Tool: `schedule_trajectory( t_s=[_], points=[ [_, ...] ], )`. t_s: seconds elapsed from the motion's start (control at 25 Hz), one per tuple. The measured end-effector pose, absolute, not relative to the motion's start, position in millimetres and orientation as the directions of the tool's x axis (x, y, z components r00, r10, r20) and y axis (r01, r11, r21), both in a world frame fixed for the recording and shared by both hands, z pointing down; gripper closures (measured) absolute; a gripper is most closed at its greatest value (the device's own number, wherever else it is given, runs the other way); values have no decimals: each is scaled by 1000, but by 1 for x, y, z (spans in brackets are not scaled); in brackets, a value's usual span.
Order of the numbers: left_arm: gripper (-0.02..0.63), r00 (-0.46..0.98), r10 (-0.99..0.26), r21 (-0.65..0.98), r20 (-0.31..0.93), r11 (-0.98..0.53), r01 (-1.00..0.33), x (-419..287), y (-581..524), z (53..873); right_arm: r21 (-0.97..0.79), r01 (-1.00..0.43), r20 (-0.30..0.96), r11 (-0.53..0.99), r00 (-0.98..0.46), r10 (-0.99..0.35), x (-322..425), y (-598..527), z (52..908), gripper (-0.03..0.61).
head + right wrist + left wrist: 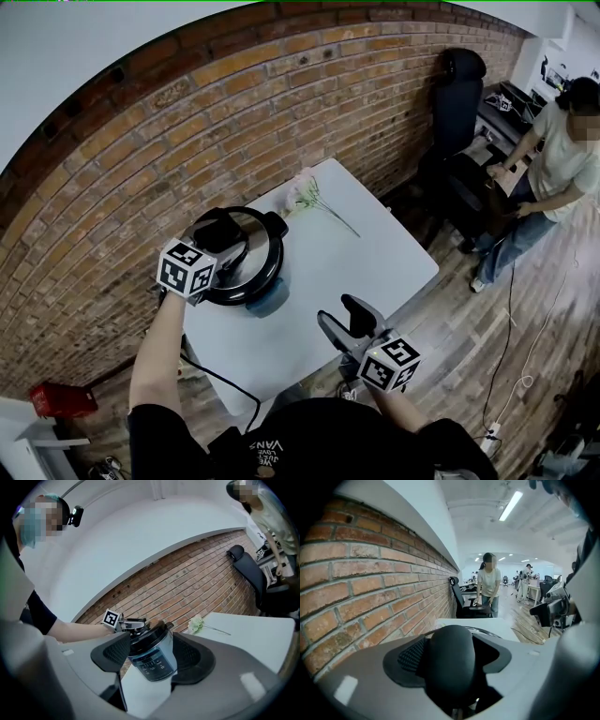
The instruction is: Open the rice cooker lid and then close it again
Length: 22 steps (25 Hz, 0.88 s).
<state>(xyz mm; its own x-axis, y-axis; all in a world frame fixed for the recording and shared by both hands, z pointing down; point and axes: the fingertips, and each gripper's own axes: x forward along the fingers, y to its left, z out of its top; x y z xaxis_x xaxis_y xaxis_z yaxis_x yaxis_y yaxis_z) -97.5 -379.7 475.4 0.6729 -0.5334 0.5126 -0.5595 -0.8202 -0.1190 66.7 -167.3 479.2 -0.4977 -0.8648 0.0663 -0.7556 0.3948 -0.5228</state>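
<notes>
The rice cooker (267, 298) stands on the left part of the white table (375, 253), its round black lid (253, 272) resting on the pot. My left gripper (225, 232) reaches over the lid from the left and is shut on the lid's black handle (450, 663), which fills the gap between the jaws. My right gripper (342, 317) hovers open above the table's near edge, apart from the cooker. In the right gripper view the cooker (152, 660) shows between the spread jaws, with the left gripper (136, 623) on top of it.
A pale flower (305, 194) lies at the table's far side, close to the brick wall. A black office chair (459, 103) and a person (553, 169) are at the far right. A cable (234, 384) hangs off the table's near edge.
</notes>
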Motion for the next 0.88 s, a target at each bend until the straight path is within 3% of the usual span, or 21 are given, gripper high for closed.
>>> schedule_trajectory(
  t_s=[0.28,0.64,0.88],
  points=[
    [307,626,-628,-172,463,-756,-631,-110,-376,463,-507,-758,54,409,-502,-863,75,-160,473,291],
    [307,579,-760,-207,297,-643,-738,-135,-324,422,-492,-744,39,453,-539,-842,84,-153,468,291],
    [307,516,-842,-137,158,-537,-833,-154,-269,410,-468,-735,36,490,-570,-821,87,-142,465,291]
  ],
)
